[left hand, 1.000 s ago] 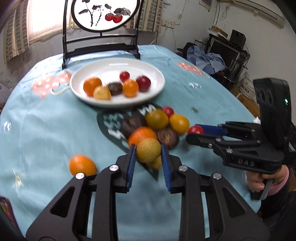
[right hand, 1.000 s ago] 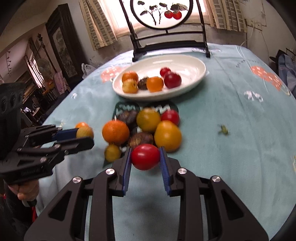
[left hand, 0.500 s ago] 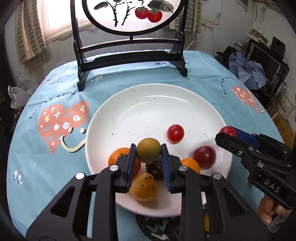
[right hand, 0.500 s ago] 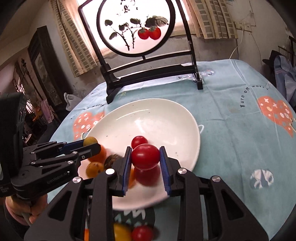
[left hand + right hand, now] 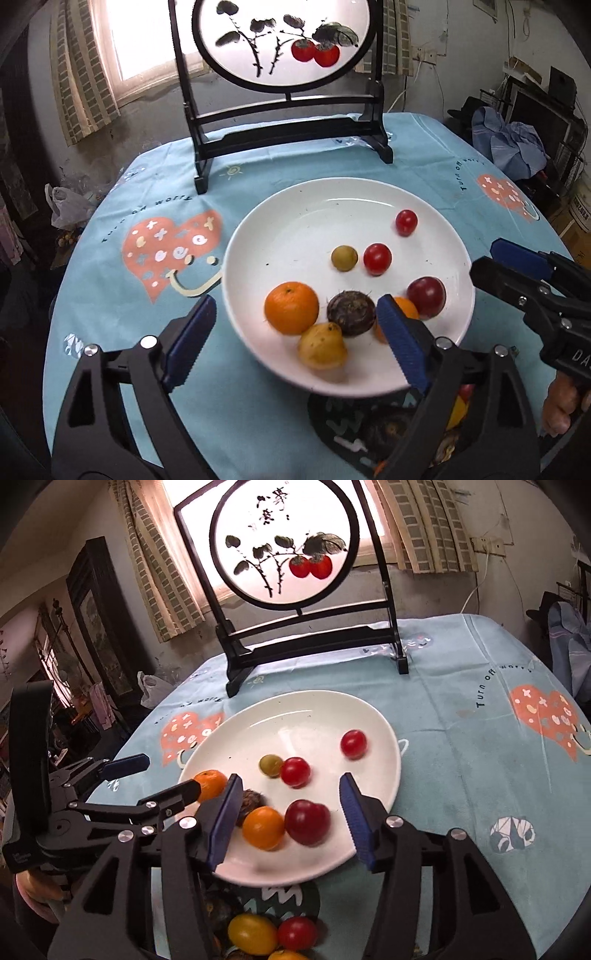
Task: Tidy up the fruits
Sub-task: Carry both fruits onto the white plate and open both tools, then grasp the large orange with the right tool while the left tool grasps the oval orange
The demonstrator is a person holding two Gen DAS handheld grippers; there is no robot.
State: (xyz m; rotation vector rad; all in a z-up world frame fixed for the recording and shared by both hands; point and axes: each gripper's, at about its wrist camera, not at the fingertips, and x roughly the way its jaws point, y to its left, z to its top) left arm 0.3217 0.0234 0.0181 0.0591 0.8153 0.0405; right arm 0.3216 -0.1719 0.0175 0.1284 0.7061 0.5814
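Observation:
A white plate [image 5: 295, 229] [image 5: 258, 731] holds several fruits. A small olive-brown fruit [image 5: 344, 258] [image 5: 270, 765] lies loose beside a red tomato [image 5: 376, 258] [image 5: 294, 771]. A second red tomato [image 5: 406, 222] [image 5: 354, 744] lies further back, slightly blurred. Nearer are a mandarin [image 5: 291, 306], a dark brown fruit [image 5: 351, 312], a yellow fruit [image 5: 323, 345] and a plum [image 5: 307, 821]. My left gripper [image 5: 295, 339] [image 5: 168, 775] hangs over the plate's near left rim, jaws opening, nothing between them. My right gripper [image 5: 291, 819] [image 5: 517, 266] is over the near right rim, jaws opening, also without anything in them.
A black-framed round screen [image 5: 284, 40] stands behind the plate. More fruits, among them a yellow one [image 5: 253, 934] and a red one [image 5: 297, 932], sit on a dark mat [image 5: 332, 421] just below the grippers. The blue tablecloth [image 5: 155, 192] spreads left and right.
Both grippers moved from the fruit pile to above the plate. The left let go of the olive-brown fruit and the right let go of its red tomato; both now lie on the plate.

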